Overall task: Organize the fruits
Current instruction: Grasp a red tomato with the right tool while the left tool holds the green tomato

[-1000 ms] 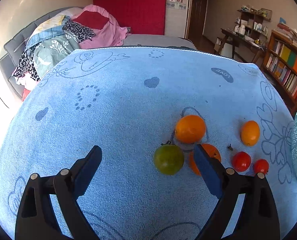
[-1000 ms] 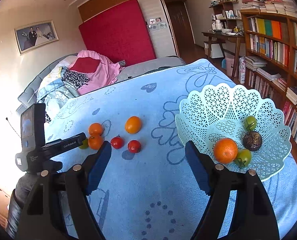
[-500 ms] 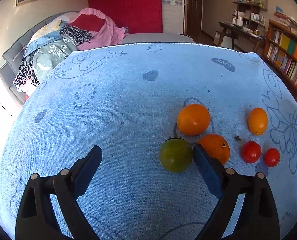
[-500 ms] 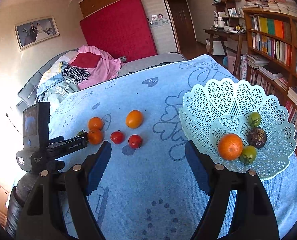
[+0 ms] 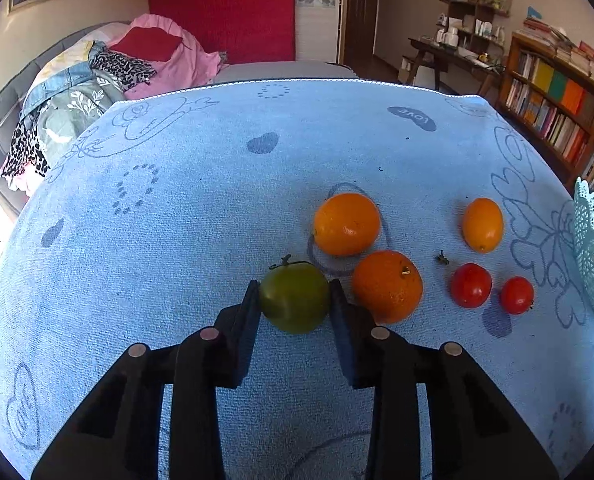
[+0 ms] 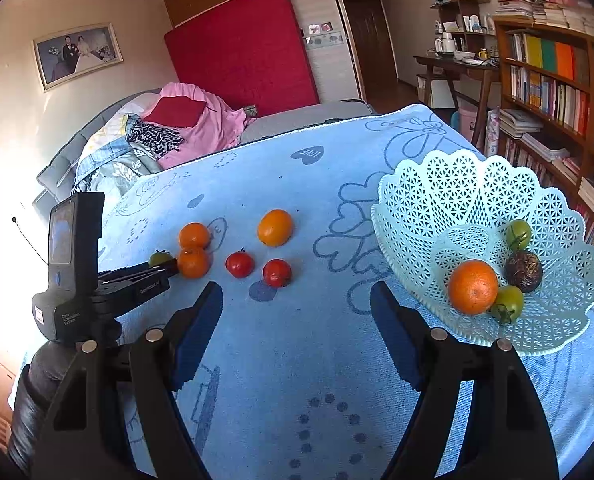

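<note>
At frame centre, the left hand-held gripper [image 5: 295,298] clamped the green tomato [image 5: 294,298] on the table [image 5: 177,240]. Beyond lay two oranges [image 5: 387,286]. The right hand-held gripper [image 6: 296,312] gaped empty, the basket [image 6: 425,200] at its right.

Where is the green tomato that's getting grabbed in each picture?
Left wrist view: the green tomato sits low in the middle, squeezed by the left hand-held gripper.
Right wrist view: the same tomato peeks out at the left, behind that gripper's tip.
Shared landmark: the orange right next to it.
</note>
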Motion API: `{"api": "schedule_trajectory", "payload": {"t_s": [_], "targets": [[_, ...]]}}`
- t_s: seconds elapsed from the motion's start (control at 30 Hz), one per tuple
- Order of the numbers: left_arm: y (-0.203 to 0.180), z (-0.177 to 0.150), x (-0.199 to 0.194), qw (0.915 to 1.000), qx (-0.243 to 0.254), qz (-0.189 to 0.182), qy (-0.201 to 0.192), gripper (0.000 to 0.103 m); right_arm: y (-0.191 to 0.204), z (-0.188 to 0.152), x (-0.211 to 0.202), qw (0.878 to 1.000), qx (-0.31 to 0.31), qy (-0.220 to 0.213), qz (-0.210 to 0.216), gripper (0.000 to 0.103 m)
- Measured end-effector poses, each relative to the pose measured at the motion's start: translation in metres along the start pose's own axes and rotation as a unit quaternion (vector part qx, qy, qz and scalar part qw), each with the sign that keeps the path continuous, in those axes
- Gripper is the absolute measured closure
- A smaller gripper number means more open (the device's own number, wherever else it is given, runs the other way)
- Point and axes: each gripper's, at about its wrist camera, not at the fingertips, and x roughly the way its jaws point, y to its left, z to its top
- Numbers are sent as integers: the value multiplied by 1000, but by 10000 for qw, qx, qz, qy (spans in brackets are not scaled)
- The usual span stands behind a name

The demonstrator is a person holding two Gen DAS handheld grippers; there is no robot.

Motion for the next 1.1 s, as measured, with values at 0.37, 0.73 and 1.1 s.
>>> {"api": "schedule_trajectory", "payload": {"t_s": [0.37, 0.73, 1.1], "targets": [[11, 3, -26, 9990, -284, 92, -327, 69, 16, 10, 25, 9993, -147, 292, 186, 25], [23, 2, -43, 9972, -546, 95, -496, 69, 35, 13, 78, 9954, -533, 788, 112, 32], [18, -1, -46, 9975, -508, -8, -486, 68, 34, 13, 121, 9911, -628, 1160, -189, 57]]}}
